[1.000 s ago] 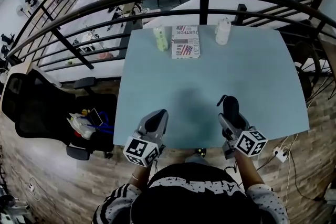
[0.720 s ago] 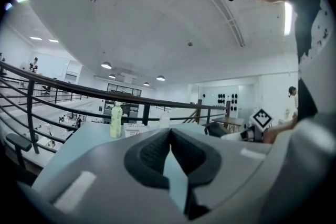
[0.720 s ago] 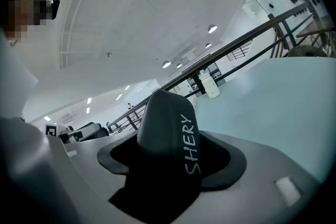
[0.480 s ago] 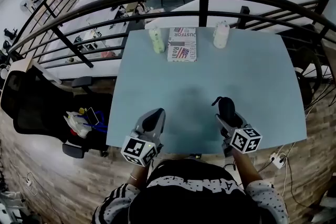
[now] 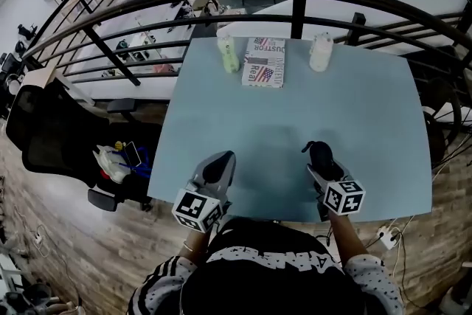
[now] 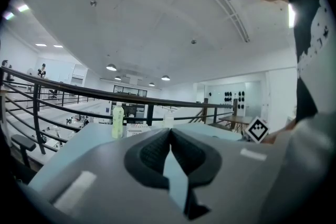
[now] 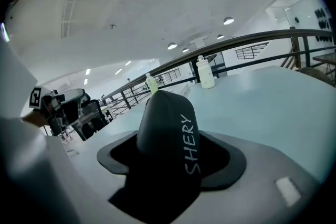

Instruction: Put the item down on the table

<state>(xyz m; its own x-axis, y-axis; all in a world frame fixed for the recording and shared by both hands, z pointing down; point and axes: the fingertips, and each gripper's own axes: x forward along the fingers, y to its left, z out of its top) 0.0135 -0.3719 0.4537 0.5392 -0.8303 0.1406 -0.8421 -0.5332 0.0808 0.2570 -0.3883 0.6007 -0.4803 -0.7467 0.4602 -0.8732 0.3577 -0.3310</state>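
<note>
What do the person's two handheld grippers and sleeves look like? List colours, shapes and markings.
The left gripper and right gripper share one design: a pale grey, tapering body with black ribbed pads lining the jaws, and at the rear a white cube bearing black square markers. The left sleeve is striped black and white; the right sleeve is white with dark dots.

Black railing [image 5: 298, 11], wooden floor [image 5: 74, 232], black office chair [image 5: 44, 136]

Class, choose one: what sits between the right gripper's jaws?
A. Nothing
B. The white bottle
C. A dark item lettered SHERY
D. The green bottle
C: the right gripper is shut on the dark item lettered SHERY; the green bottle and white bottle stand at the far edge of the table.
</note>
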